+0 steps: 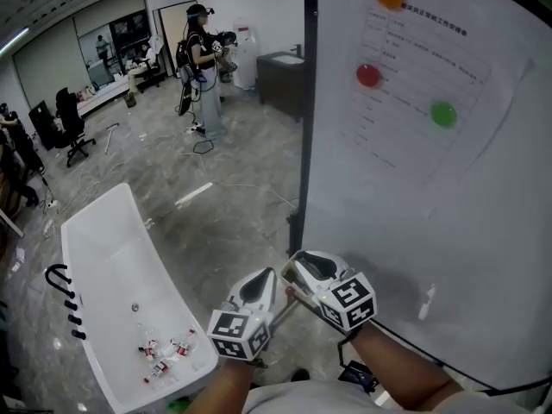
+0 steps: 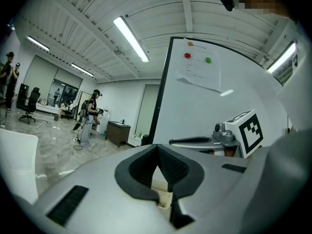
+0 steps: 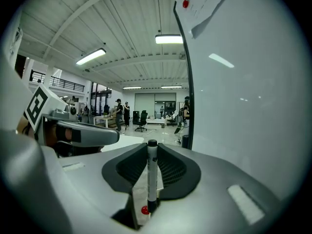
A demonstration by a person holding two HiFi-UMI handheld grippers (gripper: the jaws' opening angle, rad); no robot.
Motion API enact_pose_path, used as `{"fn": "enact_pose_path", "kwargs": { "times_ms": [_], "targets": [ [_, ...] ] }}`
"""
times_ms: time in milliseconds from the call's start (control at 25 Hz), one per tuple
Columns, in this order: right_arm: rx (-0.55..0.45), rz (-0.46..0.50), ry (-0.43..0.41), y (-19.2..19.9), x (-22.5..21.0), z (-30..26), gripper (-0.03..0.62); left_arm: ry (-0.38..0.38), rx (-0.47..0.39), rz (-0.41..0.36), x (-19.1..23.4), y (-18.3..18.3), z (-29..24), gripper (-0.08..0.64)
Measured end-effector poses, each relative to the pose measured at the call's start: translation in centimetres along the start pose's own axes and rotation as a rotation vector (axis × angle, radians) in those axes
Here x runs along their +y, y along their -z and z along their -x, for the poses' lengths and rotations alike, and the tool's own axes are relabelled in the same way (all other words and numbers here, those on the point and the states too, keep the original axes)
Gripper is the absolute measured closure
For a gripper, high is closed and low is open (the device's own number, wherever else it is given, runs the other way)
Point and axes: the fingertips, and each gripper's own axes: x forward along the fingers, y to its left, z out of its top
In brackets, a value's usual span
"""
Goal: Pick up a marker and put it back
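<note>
We had our right gripper (image 3: 152,152) clenched on the white-barrelled, black-capped marker (image 3: 152,175), which stood upright between its jaws just beside the large white whiteboard (image 1: 431,222), likely for returning it. Our left gripper (image 2: 157,152) was pinched together on nothing.

Slim white-barrelled marker (image 3: 152,177) with black cap was held clamped lengthwise between right gripper (image 3: 152,150) jaws, cap at jaw tips.
</note>
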Motion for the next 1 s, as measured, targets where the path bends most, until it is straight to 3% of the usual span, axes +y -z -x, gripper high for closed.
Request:
{"fn": "enact_pose_path", "kwargs": {
  "times_ms": [520, 720, 1000],
  "targets": [
    [0.333, 0.142, -0.11, 9.3, 0.4, -6.7, 0.525, -0.066, 0.001, 0.057, 3.3, 1.6, 1.6, 0.557],
    [0.445, 0.239, -0.141, 12.8, 1.1, -8.3, 0.525, -0.089, -0.001, 0.068, 4.2, 1.6, 2.3, 0.557],
    [0.586, 0.273, -0.152, 17.2, 1.1, -9.2, 0.523, -0.107, -0.006, 0.072, 5.1, 1.5, 2.9, 0.557]
  ]
}}
